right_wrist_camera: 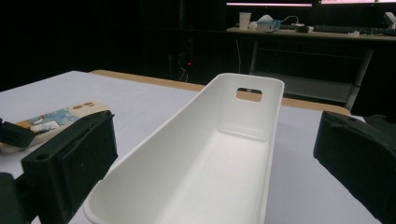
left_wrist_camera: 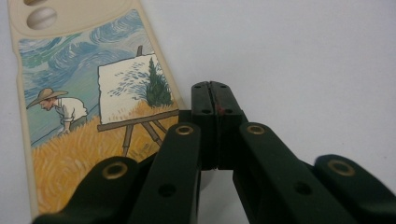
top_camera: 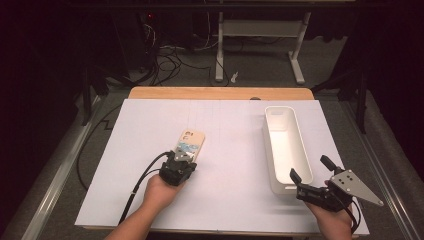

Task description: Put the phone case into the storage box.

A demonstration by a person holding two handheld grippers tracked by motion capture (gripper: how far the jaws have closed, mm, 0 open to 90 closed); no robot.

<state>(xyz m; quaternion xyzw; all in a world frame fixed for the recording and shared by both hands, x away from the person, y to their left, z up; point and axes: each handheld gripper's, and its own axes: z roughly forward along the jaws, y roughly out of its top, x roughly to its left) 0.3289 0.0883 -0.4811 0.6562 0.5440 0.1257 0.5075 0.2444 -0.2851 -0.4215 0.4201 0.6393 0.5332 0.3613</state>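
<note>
Your left gripper (top_camera: 181, 161) is closed and empty beside the phone case (top_camera: 189, 143) lying flat mid-table, so open it over the edge, while your right gripper (top_camera: 310, 170), wide open, waits at the white bin (top_camera: 295, 145)

White table (top_camera: 225, 200), phone case (top_camera: 189, 143), white bin (top_camera: 286, 145)

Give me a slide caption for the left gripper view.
Left gripper, jaws shut, rests on the white table beside a painted phone case.

High view overlooks the table (top_camera: 220, 150); gripper views sit low, close.
</note>
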